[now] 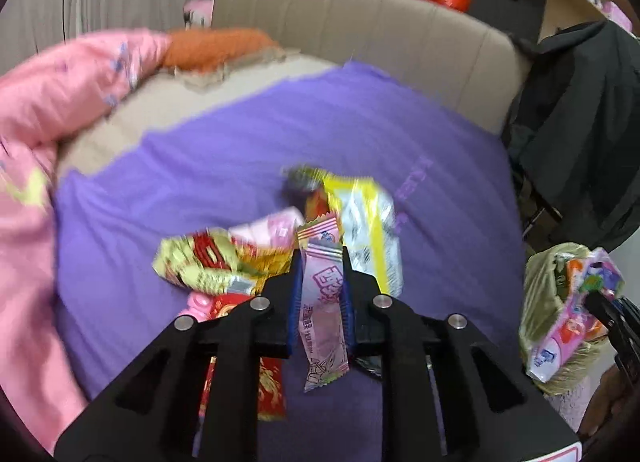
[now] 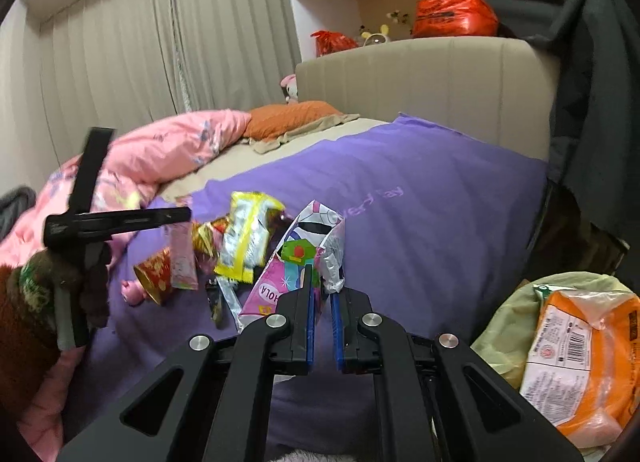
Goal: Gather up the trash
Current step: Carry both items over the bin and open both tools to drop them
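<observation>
Left gripper (image 1: 322,262) is clamped on a pink candy wrapper (image 1: 325,314), lifted above the purple bedspread (image 1: 200,182). Right gripper (image 2: 322,282) pinches a pink foil snack packet (image 2: 296,262) near the green trash bag (image 2: 508,326). More wrappers (image 1: 224,262) lie heaped on the bed.

My left gripper (image 1: 322,262) points down at a slant, its jaws clamped on a pink wrapper (image 1: 324,314). Seen from my right wrist it sits at nine o'clock, with my left hand (image 2: 48,286) below it. My right gripper (image 2: 322,294) tilts down less steeply, jaws nearly together, pinching a pink packet (image 2: 296,262). From my left wrist it shows at four o'clock.
</observation>
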